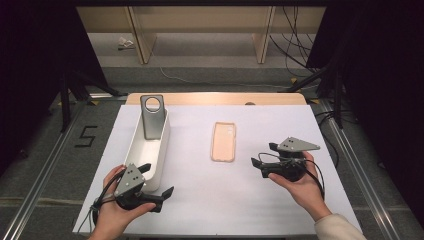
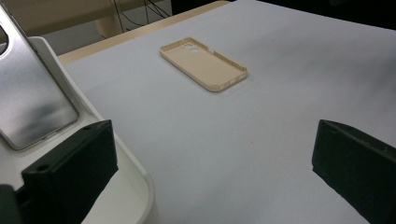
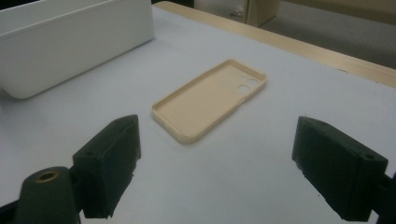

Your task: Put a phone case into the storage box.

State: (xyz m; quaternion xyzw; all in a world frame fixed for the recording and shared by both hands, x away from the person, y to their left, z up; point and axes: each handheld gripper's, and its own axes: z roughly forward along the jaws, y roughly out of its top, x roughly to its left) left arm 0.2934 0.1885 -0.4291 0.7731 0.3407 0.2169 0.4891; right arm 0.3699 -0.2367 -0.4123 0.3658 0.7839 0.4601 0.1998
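- Beige phone case [image 1: 223, 141]: I see it lying flat, open side up, near the middle of the white table [image 1: 280, 200], with its camera cut-outs at the end toward the far edge.
- It sits alone on the surface, apart from both grippers and well clear of the white bin [image 1: 161, 150].
- My right gripper [image 1: 263, 159] is nearest to it, just off the case's right side, toward the near edge; its jaws are spread wide and grip nothing.
- In the right gripper view the case [image 3: 210, 99] lies ahead between the two black jaws, a little beyond them, with bare table between jaws and case.
- My left gripper [image 1: 159, 182] is at the near-left part of the table, its jaws likewise wide apart and empty.
- One of its jaws sits at the near end of the bin, over the rim as far as I can tell; the other hangs above bare table.
- In the left gripper view the case [image 2: 203, 63] lies well ahead of the jaws.
- A grey phone case [image 1: 152, 117] leans upright against the bin's far end, its round cut-out on top.
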